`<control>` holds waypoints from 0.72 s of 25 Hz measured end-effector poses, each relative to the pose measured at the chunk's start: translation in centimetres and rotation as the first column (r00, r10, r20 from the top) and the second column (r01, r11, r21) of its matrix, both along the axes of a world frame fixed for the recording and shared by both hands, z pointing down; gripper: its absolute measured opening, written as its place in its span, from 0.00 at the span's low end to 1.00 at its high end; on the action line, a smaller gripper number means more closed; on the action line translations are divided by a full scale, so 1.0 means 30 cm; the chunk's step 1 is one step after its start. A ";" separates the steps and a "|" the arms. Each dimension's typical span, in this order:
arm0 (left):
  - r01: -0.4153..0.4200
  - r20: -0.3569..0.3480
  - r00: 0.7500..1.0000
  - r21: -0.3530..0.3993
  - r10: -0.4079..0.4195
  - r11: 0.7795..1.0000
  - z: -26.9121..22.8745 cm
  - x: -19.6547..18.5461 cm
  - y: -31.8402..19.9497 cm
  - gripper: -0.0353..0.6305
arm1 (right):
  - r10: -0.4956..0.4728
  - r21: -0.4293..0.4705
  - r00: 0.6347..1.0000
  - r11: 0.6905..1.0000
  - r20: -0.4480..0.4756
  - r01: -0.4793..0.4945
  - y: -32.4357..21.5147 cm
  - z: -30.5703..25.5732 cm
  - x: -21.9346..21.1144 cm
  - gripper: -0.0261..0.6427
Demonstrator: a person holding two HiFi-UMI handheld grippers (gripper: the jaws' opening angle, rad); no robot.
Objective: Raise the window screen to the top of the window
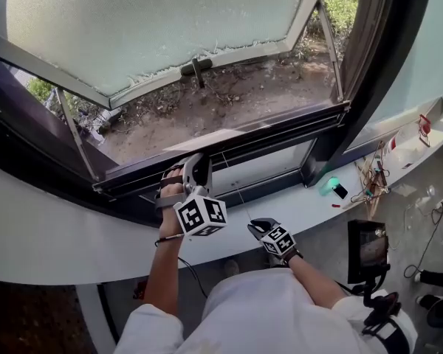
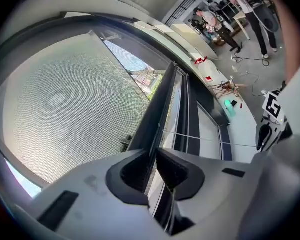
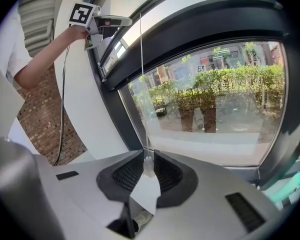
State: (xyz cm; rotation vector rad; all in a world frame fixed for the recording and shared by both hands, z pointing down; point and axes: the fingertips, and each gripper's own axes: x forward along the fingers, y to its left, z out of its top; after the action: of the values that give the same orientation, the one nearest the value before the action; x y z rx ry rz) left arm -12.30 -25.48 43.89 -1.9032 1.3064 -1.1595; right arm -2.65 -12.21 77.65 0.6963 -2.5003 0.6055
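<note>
Two hand-held grippers are being kept at the bottom of the window opening. The left gripper [image 1: 198, 162] is being held clamped on the screen's dark bar [image 1: 273, 131], which is running between its pads edge-on and stretching away past them across the width of the window. That bar is lying low, just above the lower pane [image 1: 262, 167] and well below the top of the window. A thin pull cord [image 1: 236, 189] is being held taut from the bar down to the right gripper [image 1: 260, 227], whose jaws are being pressed on the white tab [image 3: 146, 189] at the cord's end. The bar is looking slim, straight and almost black. In the left gripper view a fine grid is showing over the pale area beside the bar; whether that is the mesh or the glass behind it cannot be told. Beyond the bar, the frosted window sash [image 1: 148, 28] is being held open outward on two thin stays [image 1: 74, 133], with its sash handle [image 1: 197, 70] hanging at the lower edge, above bare soil and shrubs. A curved white sill [image 1: 52, 234] is running beneath the frame. To the right on it, well apart from both grippers, a teal object [image 1: 328, 186] and loose wires [image 1: 373, 177] are lying. A small monitor [image 1: 367, 246] is standing lower, near the person's right arm.
</note>
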 end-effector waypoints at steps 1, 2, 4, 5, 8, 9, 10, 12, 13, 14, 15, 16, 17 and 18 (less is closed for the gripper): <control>-0.001 0.000 1.000 -0.001 0.001 1.000 0.000 0.000 -0.001 0.12 | 0.003 0.001 1.000 1.000 0.002 -0.003 -0.003 0.001 0.000 0.14; -0.002 0.000 1.000 0.000 0.002 1.000 -0.001 -0.001 -0.003 0.12 | 0.008 0.002 1.000 1.000 0.004 -0.008 -0.009 0.002 0.000 0.14; -0.002 0.004 1.000 0.002 0.002 1.000 -0.004 -0.005 -0.009 0.12 | 0.020 0.006 1.000 1.000 0.010 -0.020 -0.023 0.001 0.001 0.14; -0.002 0.005 1.000 0.004 0.002 1.000 -0.007 -0.007 -0.009 0.12 | 0.027 0.007 1.000 1.000 0.014 -0.027 -0.028 0.000 0.002 0.14; -0.010 0.001 1.000 0.006 0.010 1.000 -0.017 -0.011 -0.006 0.12 | 0.047 0.004 0.998 0.999 0.030 -0.047 -0.039 -0.006 0.005 0.14; -0.014 -0.002 1.000 0.007 0.014 1.000 -0.022 -0.010 -0.005 0.12 | 0.050 0.004 0.998 0.999 0.034 -0.050 -0.042 -0.011 0.005 0.14; -0.018 -0.008 1.000 0.010 0.018 1.000 -0.029 -0.009 -0.005 0.12 | 0.051 0.006 0.998 0.999 0.039 -0.052 -0.046 -0.016 0.005 0.14; -0.020 -0.019 1.000 0.022 0.020 1.000 -0.045 -0.007 -0.004 0.12 | 0.052 0.013 0.997 0.999 0.048 -0.053 -0.052 -0.028 0.003 0.14; -0.019 -0.022 1.000 0.029 0.019 0.999 -0.054 -0.007 -0.004 0.12 | 0.052 0.017 0.997 0.998 0.053 -0.053 -0.055 -0.034 0.002 0.14; -0.017 -0.022 1.000 0.037 0.018 0.999 -0.064 -0.007 -0.004 0.12 | 0.051 0.022 0.997 0.998 0.056 -0.052 -0.058 -0.042 0.000 0.14; -0.015 -0.023 1.000 0.048 0.016 0.999 -0.076 -0.007 -0.004 0.12 | 0.050 0.028 0.997 0.998 0.060 -0.052 -0.061 -0.052 -0.002 0.14; -0.013 -0.025 1.000 0.062 0.015 0.998 -0.091 -0.007 -0.003 0.12 | 0.048 0.035 0.997 0.998 0.062 -0.050 -0.064 -0.065 -0.005 0.14; -0.011 -0.028 1.000 0.077 0.014 0.997 -0.108 -0.007 -0.002 0.12 | 0.045 0.043 0.997 0.998 0.064 -0.048 -0.067 -0.079 -0.008 0.14; -0.009 -0.032 0.999 0.091 0.012 0.996 -0.126 -0.007 -0.001 0.12 | 0.041 0.052 0.997 0.998 0.066 -0.044 -0.070 -0.095 -0.012 0.14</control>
State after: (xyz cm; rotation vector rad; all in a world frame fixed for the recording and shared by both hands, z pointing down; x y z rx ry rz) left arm -12.51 -25.51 40.10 -1.8683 1.3417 -1.0503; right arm -3.01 -14.30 74.79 0.7628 -2.5763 0.5866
